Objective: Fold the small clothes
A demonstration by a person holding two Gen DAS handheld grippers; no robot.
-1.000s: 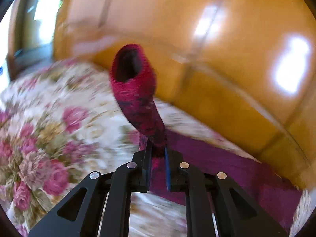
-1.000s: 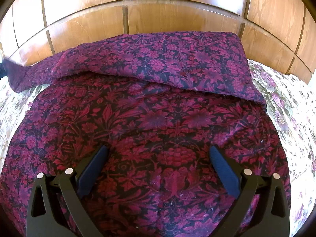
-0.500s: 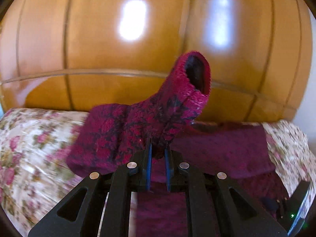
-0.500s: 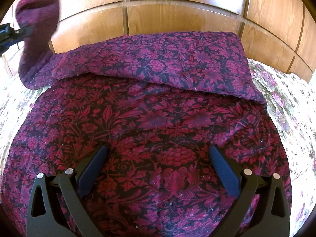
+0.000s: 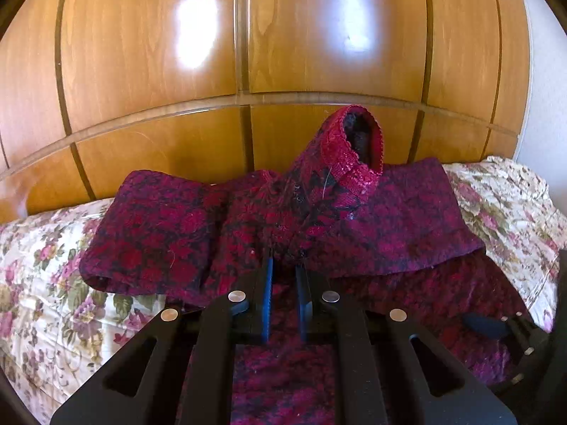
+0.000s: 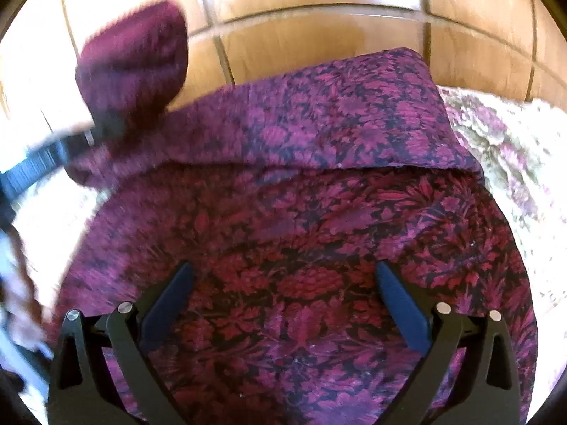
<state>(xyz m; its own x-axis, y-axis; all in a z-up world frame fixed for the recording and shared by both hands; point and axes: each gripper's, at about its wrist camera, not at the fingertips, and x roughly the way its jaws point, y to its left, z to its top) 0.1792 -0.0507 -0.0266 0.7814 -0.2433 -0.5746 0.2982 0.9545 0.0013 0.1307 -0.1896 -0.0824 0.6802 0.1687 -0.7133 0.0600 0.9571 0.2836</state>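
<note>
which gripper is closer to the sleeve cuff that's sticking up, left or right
Left. The left gripper is clamped on the sleeve just below the cuff. The right gripper hangs open over the sweater body, with the cuff off to its upper left.

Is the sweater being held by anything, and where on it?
The left hand-held gripper pinches the red patterned sweater's sleeve just below its ribbed cuff. The right hand-held gripper is open, holding nothing.

A floral bedspread (image 5: 53, 283) carries the crimson patterned sweater (image 6: 319, 248), spread flat.
</note>
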